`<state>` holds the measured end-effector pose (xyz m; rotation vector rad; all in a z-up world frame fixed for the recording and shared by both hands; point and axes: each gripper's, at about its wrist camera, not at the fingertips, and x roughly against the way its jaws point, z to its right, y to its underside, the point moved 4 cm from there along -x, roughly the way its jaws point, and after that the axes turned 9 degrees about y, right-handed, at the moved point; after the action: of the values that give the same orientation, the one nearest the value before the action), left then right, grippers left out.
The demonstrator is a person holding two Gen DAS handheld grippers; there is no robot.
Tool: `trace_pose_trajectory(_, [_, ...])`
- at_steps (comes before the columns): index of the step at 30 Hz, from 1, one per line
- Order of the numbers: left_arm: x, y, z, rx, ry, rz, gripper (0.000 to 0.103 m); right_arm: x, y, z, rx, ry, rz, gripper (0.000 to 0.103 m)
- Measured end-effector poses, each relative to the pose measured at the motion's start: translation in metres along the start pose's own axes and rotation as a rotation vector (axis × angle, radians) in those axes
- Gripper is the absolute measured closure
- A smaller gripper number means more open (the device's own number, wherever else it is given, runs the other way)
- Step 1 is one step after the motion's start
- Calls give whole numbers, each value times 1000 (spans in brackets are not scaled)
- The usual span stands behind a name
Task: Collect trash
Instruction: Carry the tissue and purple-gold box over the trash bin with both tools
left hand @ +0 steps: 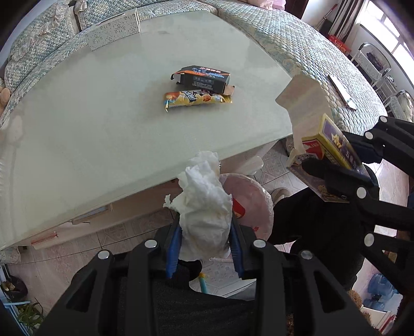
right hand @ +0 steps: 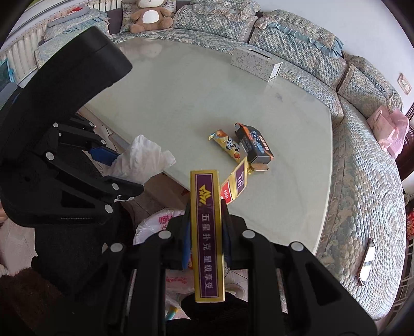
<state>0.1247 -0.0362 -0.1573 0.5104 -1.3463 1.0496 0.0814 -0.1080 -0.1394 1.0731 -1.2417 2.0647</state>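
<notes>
- The left gripper (left hand: 204,232) is clamped on one crumpled white tissue (left hand: 204,206), soft and wrinkled; the wad stands up from between the blue-lined fingers (left hand: 172,248), past the near edge of the table (left hand: 77,116), above a plastic-lined bin (left hand: 252,201) on the tiled floor
- The right gripper (right hand: 207,227) is pinched on one card box (right hand: 207,232), gold-edged with a purple face and printed characters; its long axis runs straight along the fingers, pointing toward the table, and its torn-open flap (right hand: 235,183) sticks out at the far end, tilted to the right
- In the left wrist view the same card box (left hand: 333,144) sits at the right, held off the table edge, with its pale cardboard flap (left hand: 302,98) raised upward
- Two pieces of trash lie on the table, just beside each other: one dark cardboard carton (left hand: 203,78) with open end flaps, and one yellow snack wrapper (left hand: 195,99), shiny and crinkled; both lie flat with long axes roughly parallel; whether they touch is unclear
- The tabletop is pale, smooth and glossy, with a rounded outline; one patterned white tissue box (left hand: 113,32), rectangular, stands at its far side
- A quilted blue-green sofa (right hand: 362,181) curves around the table; one brown teddy bear (right hand: 150,15) sits on it
</notes>
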Motion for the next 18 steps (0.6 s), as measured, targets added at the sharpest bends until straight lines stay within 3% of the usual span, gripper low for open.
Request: trace_pose_trajectory(18, [-128,48,6,21,62,-154,70,-82,78,-27,-41,-59,-146,83])
